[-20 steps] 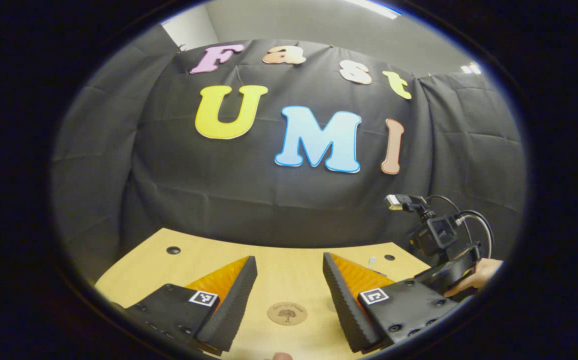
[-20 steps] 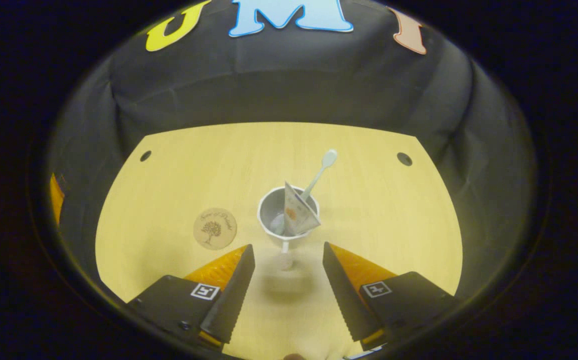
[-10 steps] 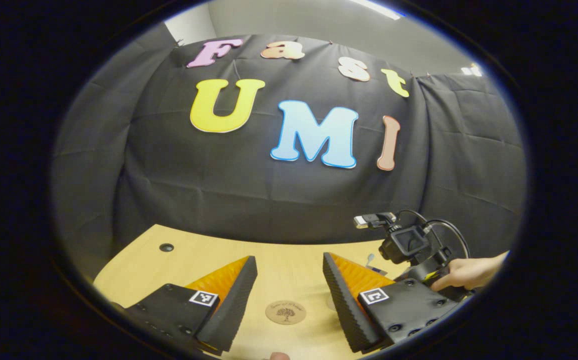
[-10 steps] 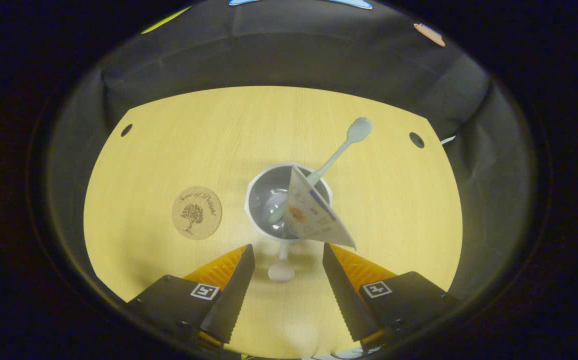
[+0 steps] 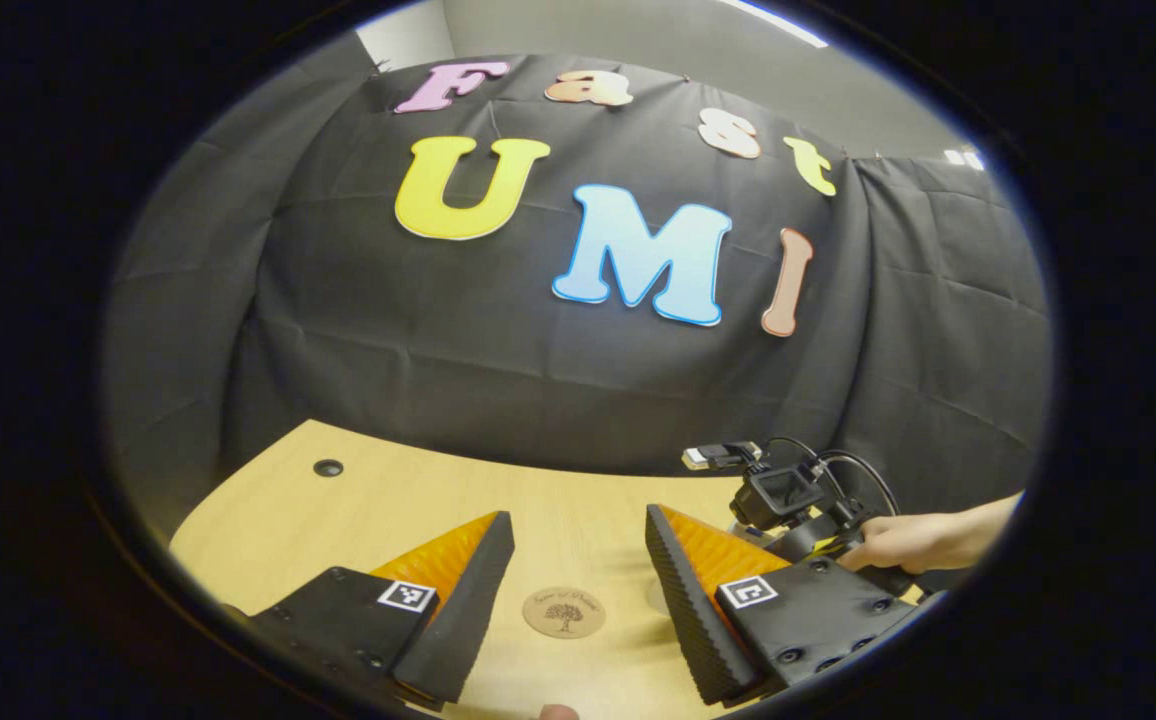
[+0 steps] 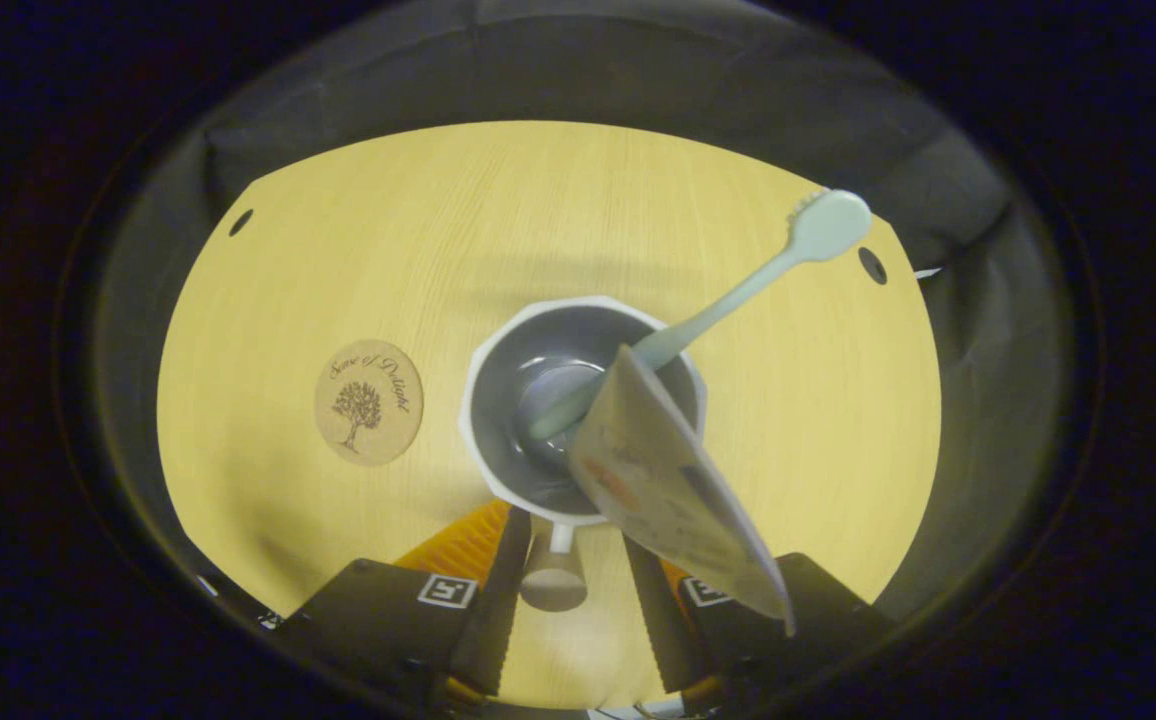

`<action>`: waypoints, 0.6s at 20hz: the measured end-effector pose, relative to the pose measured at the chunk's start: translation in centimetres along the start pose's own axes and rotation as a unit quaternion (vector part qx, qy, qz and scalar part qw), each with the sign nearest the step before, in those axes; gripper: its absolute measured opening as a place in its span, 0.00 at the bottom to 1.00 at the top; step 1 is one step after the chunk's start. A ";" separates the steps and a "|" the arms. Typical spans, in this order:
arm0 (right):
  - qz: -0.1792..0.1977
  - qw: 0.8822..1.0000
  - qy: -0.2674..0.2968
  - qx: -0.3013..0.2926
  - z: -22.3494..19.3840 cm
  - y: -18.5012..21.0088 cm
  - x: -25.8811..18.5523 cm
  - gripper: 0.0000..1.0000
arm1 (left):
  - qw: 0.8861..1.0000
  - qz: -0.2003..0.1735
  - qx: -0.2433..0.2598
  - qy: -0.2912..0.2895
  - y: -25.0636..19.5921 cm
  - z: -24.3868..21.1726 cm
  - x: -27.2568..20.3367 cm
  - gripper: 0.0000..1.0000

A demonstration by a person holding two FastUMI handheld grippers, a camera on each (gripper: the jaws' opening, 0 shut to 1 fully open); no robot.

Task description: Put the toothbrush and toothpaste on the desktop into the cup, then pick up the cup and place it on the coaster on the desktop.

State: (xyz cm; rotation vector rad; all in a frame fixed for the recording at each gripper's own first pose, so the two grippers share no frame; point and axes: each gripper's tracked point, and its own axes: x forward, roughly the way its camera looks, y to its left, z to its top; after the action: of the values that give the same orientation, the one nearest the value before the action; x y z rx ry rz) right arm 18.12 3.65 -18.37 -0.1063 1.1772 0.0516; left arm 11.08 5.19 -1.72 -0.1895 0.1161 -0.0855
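A: Where do the right gripper's (image 6: 556, 585) jaws stand?

B: Narrowed around the cup's handle knob (image 6: 552, 588), one finger on each side. I cannot tell whether both are pressing on it. The cup (image 6: 583, 405) sits mid-desktop with the toothbrush (image 6: 728, 300) leaning out toward the far right corner and the toothpaste (image 6: 673, 495) tilted over the near rim.

A: So how should the lift go?

B: I'd judge the handle needs a firm, centred pinch first, then a straight, level rise. Tip the cup and that tube, already hanging over the rim, could slide out. The coaster (image 6: 369, 402) lies just left of the cup, toward the desktop's left edge, so it's a short sideways carry and a flat set-down.

A: And the left gripper (image 5: 578, 590)?

B: Spread wide, holding nothing, above the near edge with the coaster between its fingers.

A: The room?

B: A pale wooden desktop (image 6: 418, 240) with cable holes near its far corners, black cloth behind, and a hand (image 5: 913, 545) on the other gripper.
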 end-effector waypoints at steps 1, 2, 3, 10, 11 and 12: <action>0.009 1.000 0.007 0.005 -0.1 0.2 -0.5 0.54 | 1.000 0.000 -0.003 0.001 -0.1 0.0 -0.2 0.88; 0.009 1.000 0.012 0.011 -0.1 0.2 0.1 0.48 | 1.000 0.000 -0.004 0.001 -0.2 0.0 -0.2 0.87; 0.006 1.000 0.010 0.015 0.2 -0.1 0.4 0.42 | 1.000 0.000 -0.005 0.002 -0.2 -0.1 -0.4 0.87; 0.012 1.000 -0.011 -0.003 0.5 -0.2 0.2 0.27 | 1.000 0.007 -0.015 0.007 -0.4 -0.6 -1.3 0.87; 0.011 1.000 -0.014 -0.006 0.4 -0.2 0.3 0.19 | 1.000 0.008 -0.015 0.008 -0.4 -0.6 -1.4 0.88; 0.010 1.000 -0.020 -0.011 0.6 -0.2 0.3 0.19 | 1.000 0.010 -0.014 0.009 -0.4 -0.6 -1.6 0.88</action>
State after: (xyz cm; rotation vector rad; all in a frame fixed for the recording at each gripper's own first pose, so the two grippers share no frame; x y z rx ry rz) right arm 18.79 3.49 -18.40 -0.1114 1.1375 0.0839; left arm 9.43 4.81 -2.10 -0.2160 0.1364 -0.0664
